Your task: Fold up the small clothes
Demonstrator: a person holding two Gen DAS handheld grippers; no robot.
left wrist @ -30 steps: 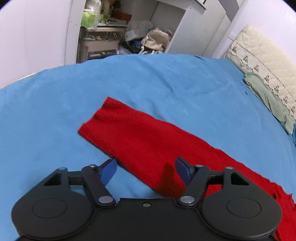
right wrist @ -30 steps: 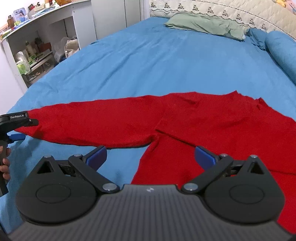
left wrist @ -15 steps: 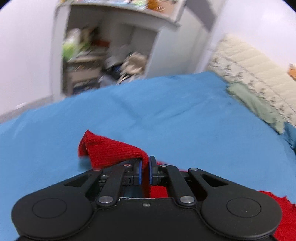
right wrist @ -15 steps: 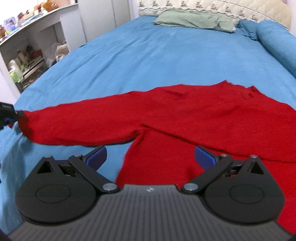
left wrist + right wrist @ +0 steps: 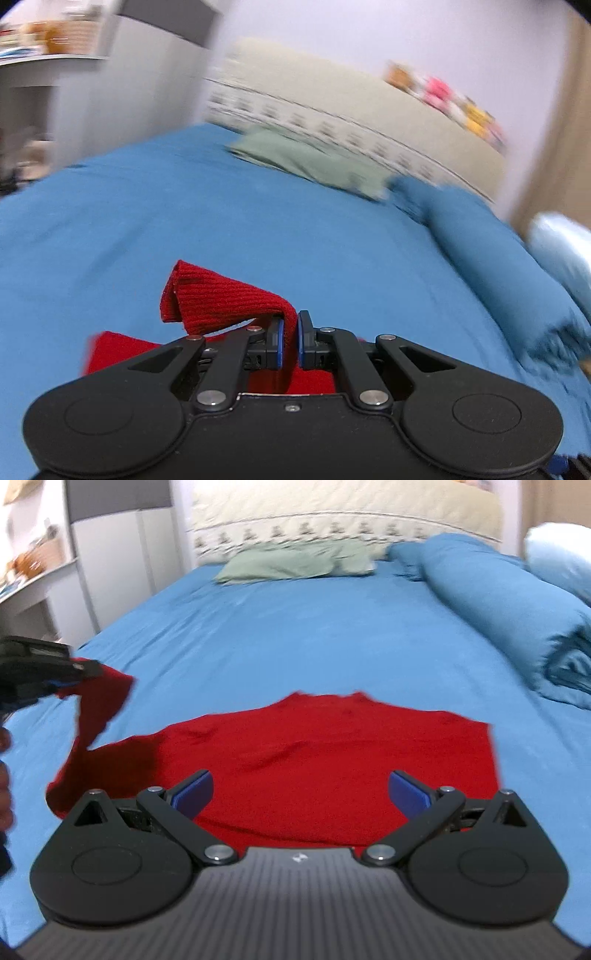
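Note:
A red knit sweater (image 5: pixel 325 760) lies spread on the blue bed sheet (image 5: pixel 295 638). My left gripper (image 5: pixel 290 334) is shut on the sweater's sleeve cuff (image 5: pixel 218 295) and holds it lifted above the bed; in the right wrist view it shows at the left edge (image 5: pixel 40 664), with the sleeve (image 5: pixel 99 716) hanging from it down to the sweater's body. My right gripper (image 5: pixel 299 794) is open and empty, hovering just above the lower part of the sweater's body.
A green cloth (image 5: pixel 295 563) lies at the head of the bed by the cream headboard (image 5: pixel 343 513). A rolled blue duvet (image 5: pixel 509 602) runs along the right side. White shelves and a cabinet (image 5: pixel 110 561) stand at the left.
My left gripper shut on the sleeve cuff, lifted it and is swinging it in toward the sweater's body. My right gripper moved over the sweater's body, still open.

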